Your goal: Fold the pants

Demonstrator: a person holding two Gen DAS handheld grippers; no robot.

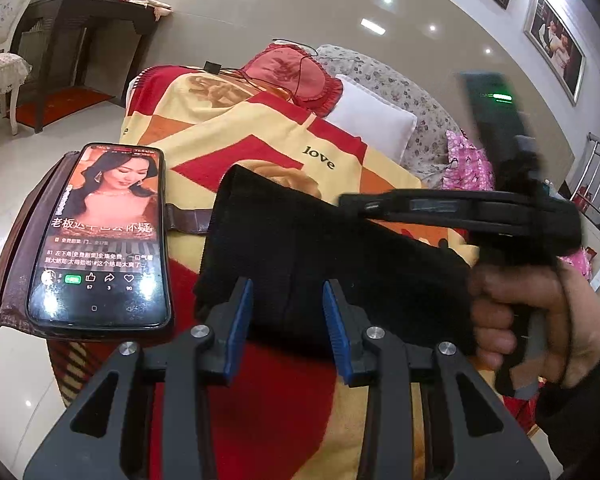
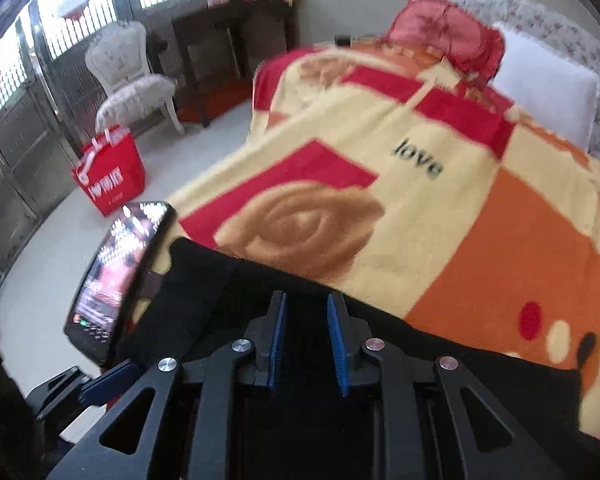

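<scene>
Black pants of soft dark fabric lie folded into a compact rectangle on a red, yellow and orange patterned blanket covering a bed. In the left wrist view the bundle fills the centre, running from about ten o'clock toward four o'clock. The left gripper, black with blue pads, hovers at six o'clock with its jaws partly apart over the near edge of the cloth; nothing appears pinched. At three o'clock a person's hand holds the right gripper, blurred, above the bundle's far side. Its own view shows narrow-set jaws over dark fabric; whether they pinch it cannot be told. A smartphone with a lit screen rests at nine o'clock on a brown leather case. Judging by the tidy shape, the folding looks largely finished; perhaps one last fold or smoothing remains.
</scene>
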